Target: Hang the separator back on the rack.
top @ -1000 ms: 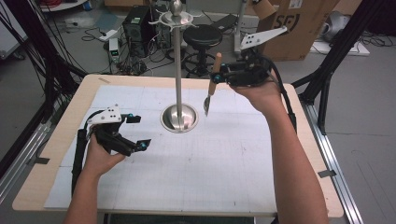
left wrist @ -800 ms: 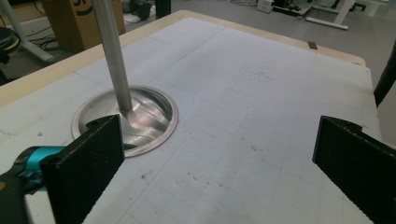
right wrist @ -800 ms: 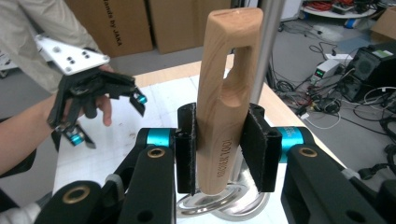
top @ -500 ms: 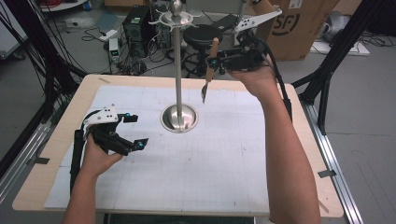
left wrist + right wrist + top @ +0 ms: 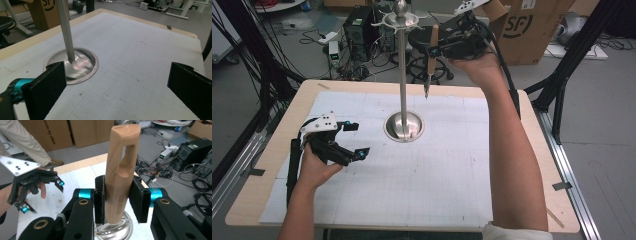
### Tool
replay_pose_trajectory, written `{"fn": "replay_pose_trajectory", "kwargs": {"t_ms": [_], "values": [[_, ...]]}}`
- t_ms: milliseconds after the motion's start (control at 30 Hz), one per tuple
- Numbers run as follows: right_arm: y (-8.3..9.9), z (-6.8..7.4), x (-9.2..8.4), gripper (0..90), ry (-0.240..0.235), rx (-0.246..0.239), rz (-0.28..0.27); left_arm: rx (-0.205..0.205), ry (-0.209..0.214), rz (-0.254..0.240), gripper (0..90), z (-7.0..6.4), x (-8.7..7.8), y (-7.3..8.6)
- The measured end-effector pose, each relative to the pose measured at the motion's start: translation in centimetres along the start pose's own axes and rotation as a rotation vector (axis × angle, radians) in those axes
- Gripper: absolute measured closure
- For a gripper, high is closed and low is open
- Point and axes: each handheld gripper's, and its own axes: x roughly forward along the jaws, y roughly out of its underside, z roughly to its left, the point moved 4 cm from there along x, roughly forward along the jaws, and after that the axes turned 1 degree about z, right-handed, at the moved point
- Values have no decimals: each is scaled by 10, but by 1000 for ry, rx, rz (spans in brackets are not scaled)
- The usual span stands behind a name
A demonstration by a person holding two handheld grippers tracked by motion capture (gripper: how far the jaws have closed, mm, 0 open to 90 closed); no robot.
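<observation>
High view: we see the right tongs (image 5: 435, 50) raised beyond the desk's (image 5: 512, 150) far edge, clamped on a wooden-handled tool (image 5: 432, 50) hanging tip down beside the metal stand (image 5: 402, 75). Left tongs (image 5: 354, 139) rest low over the desk, jaws apart, nothing between them

Left gripper view: jaws wide, stand base (image 5: 80, 63) ahead

Right gripper view: both pads squeeze the wooden handle (image 5: 121, 170), upright, a slot near its top

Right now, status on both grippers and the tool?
Right gripper shut on wooden-handled tool, raised beside the stand's hook crown. Left gripper open, low over the mat. Stand pole close to the tool tip.
</observation>
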Motion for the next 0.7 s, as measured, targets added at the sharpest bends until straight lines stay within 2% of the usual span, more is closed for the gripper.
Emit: {"fn": "replay_pose_trajectory", "kwargs": {"t_ms": [233,333,500,700], "values": [[-7,0,10,679,17,2,30,-5,-5,-7,28,1,-2,0],[-10,1,14,679,2,2,21,-11,-10,-3,27,3,-3,1],[-14,2,19,679,11,-4,31,-15,-12,-7,27,3,-4,1],[-15,-2,20,679,32,18,37,-12,-10,-7,27,2,-4,1]]}}
